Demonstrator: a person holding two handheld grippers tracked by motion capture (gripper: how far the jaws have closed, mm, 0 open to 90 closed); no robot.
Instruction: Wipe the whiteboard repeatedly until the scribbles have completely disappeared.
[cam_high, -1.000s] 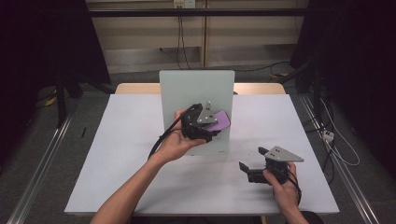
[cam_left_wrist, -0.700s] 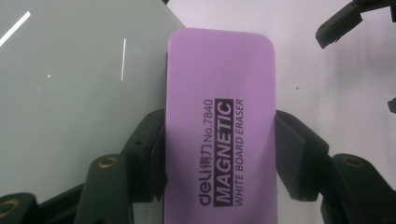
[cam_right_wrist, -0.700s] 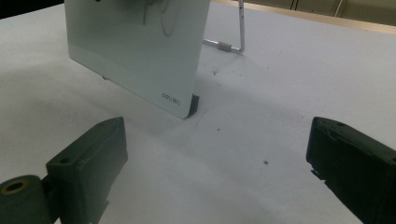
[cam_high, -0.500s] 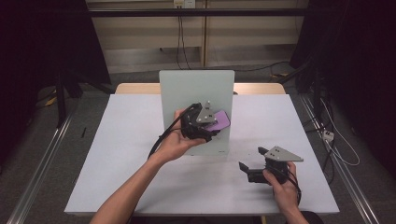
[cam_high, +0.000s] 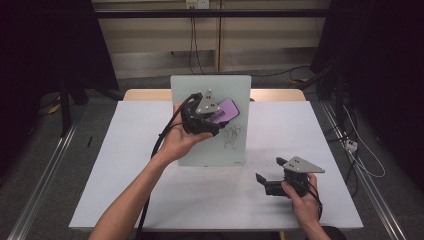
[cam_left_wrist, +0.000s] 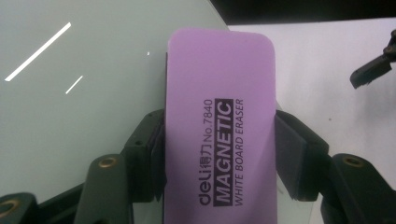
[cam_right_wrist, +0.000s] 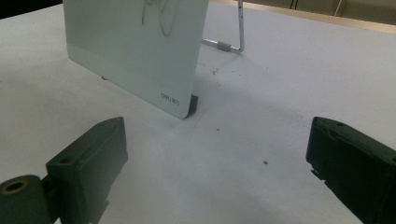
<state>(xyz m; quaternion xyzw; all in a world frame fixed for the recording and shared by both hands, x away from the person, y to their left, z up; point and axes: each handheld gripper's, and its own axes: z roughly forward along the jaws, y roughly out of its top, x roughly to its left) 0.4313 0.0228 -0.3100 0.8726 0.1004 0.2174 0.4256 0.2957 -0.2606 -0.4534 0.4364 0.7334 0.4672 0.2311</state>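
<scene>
The left gripper (cam_high: 212, 117) clamped a purple eraser (cam_high: 224, 110) against the upper face of the standing whiteboard (cam_high: 212, 145) at mid-table. The left gripper view alone made its lettering (cam_left_wrist: 219, 154) legible. The right gripper (cam_high: 272, 177), jaws apart and empty, rested near the right front. Its view revealed the board's wire stand (cam_right_wrist: 238, 32); the scribble (cam_right_wrist: 156, 16) was cut off above.

Purple eraser (cam_left_wrist: 219, 135): "deli" with Chinese characters beside it, "No.7840", "MAGNETIC" in dark box, "WHITE BOARD ERASER" below. Whiteboard (cam_right_wrist: 135, 51): "deli" logo at lower corner; black scribble on surface, not legible as writing.
</scene>
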